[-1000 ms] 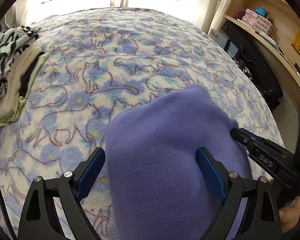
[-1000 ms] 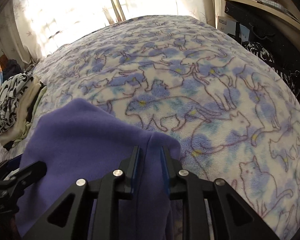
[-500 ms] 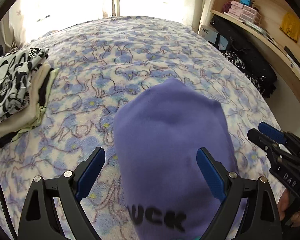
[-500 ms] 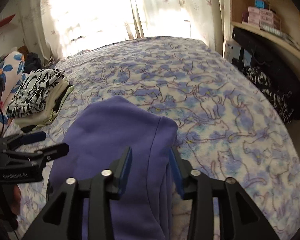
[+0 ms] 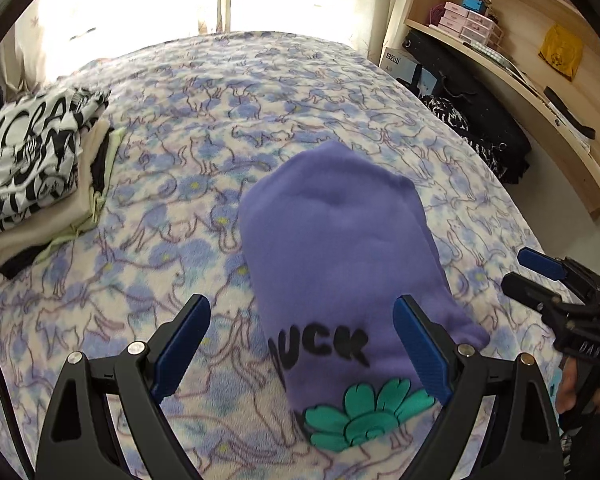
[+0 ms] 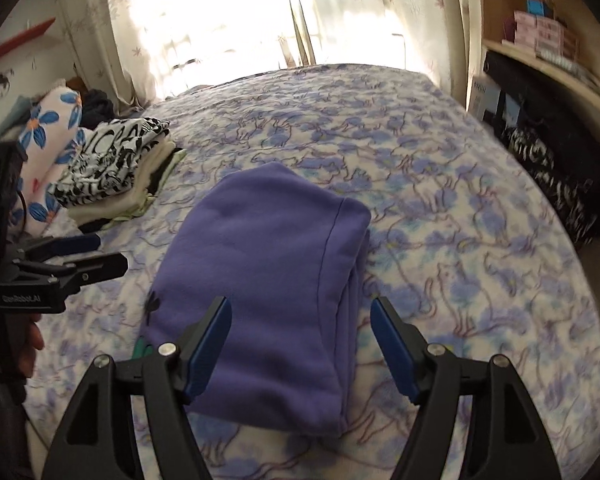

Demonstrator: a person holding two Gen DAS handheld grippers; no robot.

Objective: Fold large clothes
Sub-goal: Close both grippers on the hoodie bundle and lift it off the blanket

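Observation:
A purple sweatshirt (image 5: 340, 248) lies folded into a compact block on the bed; black letters and a green flower print show on its near end. It also shows in the right wrist view (image 6: 268, 264). My left gripper (image 5: 300, 348) is open and empty, above the garment's near end. My right gripper (image 6: 300, 344) is open and empty, above the garment's near right edge. Each gripper shows in the other's view, the right one (image 5: 540, 280) beside the garment and the left one (image 6: 76, 256) to its left.
The bed (image 5: 260, 92) has a cat-print blanket. A stack of folded clothes (image 5: 32, 164) sits at its left, also in the right wrist view (image 6: 116, 172), by a floral pillow (image 6: 48, 148). Wooden shelves (image 5: 540, 60) and dark bags stand at the right.
My right gripper opened and let go of the purple sweatshirt. Both grippers pulled back and up, so the folded garment now lies free and its print shows.

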